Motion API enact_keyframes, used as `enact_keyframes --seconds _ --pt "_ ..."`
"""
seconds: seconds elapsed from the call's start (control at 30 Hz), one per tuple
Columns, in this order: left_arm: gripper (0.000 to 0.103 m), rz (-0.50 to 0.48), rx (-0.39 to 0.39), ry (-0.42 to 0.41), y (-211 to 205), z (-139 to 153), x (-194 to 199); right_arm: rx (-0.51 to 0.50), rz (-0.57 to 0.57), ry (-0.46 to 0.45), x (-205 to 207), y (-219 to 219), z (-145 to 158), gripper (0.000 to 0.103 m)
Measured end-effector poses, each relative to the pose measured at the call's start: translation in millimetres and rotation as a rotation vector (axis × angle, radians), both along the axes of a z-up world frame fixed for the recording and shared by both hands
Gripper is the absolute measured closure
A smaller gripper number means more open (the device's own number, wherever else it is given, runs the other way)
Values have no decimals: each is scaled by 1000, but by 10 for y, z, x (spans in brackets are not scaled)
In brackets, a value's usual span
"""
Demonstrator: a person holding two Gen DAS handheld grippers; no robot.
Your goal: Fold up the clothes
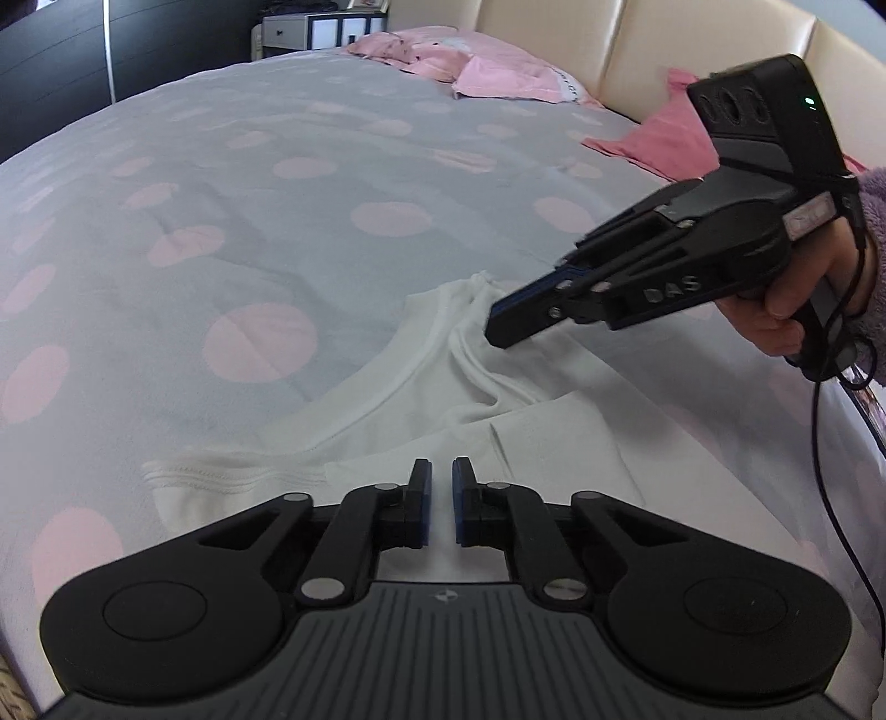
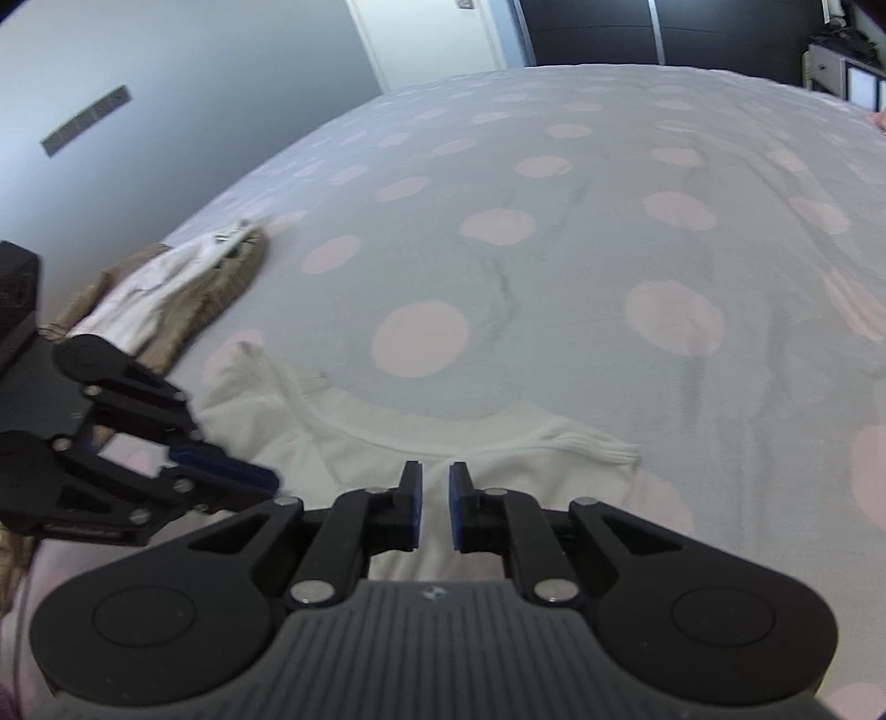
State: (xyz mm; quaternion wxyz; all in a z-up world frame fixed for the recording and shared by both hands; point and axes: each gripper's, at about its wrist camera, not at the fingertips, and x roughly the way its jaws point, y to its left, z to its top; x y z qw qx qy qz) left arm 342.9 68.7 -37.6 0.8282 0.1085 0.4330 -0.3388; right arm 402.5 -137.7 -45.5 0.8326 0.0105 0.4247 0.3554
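A white t-shirt (image 1: 443, 399) lies on the bed, neckline toward the far side; it also shows in the right wrist view (image 2: 398, 443). My left gripper (image 1: 441, 487) hovers just above the shirt near its shoulder, jaws nearly closed with a narrow gap, holding nothing. It shows from the side in the right wrist view (image 2: 260, 479). My right gripper (image 2: 435, 490) sits over the shirt below the collar, jaws nearly closed with a narrow gap, empty. In the left wrist view its fingertips (image 1: 498, 327) hang over the bunched fabric by the other shoulder.
The bed cover (image 1: 277, 221) is grey with pink dots. Pink pillows (image 1: 470, 61) and a pink garment (image 1: 659, 138) lie by the cream headboard (image 1: 664, 50). A beige and white pile of clothes (image 2: 183, 282) lies at the bed's edge. A small cabinet (image 1: 310, 30) stands beyond the bed.
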Motion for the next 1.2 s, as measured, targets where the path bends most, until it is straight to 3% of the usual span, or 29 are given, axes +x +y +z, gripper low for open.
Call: enact_keyframes --seconds 0.07,0.27,0.43,0.5,0.63,0.77,0.87,1.03,1.2 --pt "97 10 -18 9 50 25 2 16 32 21 -58 22 28 71" --pt "97 -91 -65 49 93 113 -182 47 156 56 -339 108 103 72" --pt "97 -204 -52 101 -13 117 -462 38 191 68 -565 158 154 69" --pt "97 -245 -46 130 -78 91 -570 34 168 68 -607 158 185 62" --pt "97 -261 -28 148 -253 -9 -712 -67 77 30 -608 147 206 62" --pt "97 -302 -64 116 -459 0 -819 -88 -12 58 -516 20 212 62" --pt "90 -339 -77 108 -590 3 -888 -133 -48 38 -502 -38 238 62" --pt "86 -397 -68 127 -764 -18 -982 -109 -48 53 -525 -54 286 63" --pt "86 -370 -56 131 -750 11 -978 -78 -9 110 -575 98 273 62"
